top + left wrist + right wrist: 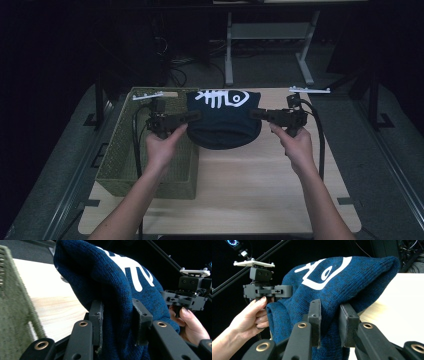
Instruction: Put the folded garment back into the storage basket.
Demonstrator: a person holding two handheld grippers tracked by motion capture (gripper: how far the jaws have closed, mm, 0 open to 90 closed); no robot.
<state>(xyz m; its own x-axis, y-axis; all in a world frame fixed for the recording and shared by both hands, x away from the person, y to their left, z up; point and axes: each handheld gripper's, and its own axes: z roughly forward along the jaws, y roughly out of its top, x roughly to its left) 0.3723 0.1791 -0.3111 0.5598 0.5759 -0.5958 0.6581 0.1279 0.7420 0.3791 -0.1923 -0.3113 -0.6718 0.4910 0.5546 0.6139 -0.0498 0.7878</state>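
High view, L to R: green woven basket (125, 150) sits at frame left-centre, on the left part of the light wooden table (250, 190). My left hand (162, 145) comes up from the bottom over the basket's right side, holding the left gripper (192, 116), which points right into the left edge of the dark blue knit hat (223, 125). Hat hangs mid-frame btwn both grippers, lifted off the table, white fish-bone print (221, 98) along its top. Right gripper (257, 114) bites the hat's right edge; my right hand (297, 145) is below it, right of centre.

Left gripper view: basket wall (15, 322) fills the left edge, tabletop beyond it. My two jaws rise from the bottom w/ a thick fold of hat (112, 290) pinched btwn them – clamped on the knit. Far right: the other gripper (187, 296) and its hand (192, 325).

Right gripper view: upper left shows the left gripper (284, 291) at the hat's far edge w/ my left hand (249, 317) under it. Centre: hat (347, 280) draped over my jaws, which are closed on a fold of fabric. Table (402, 312) at right.
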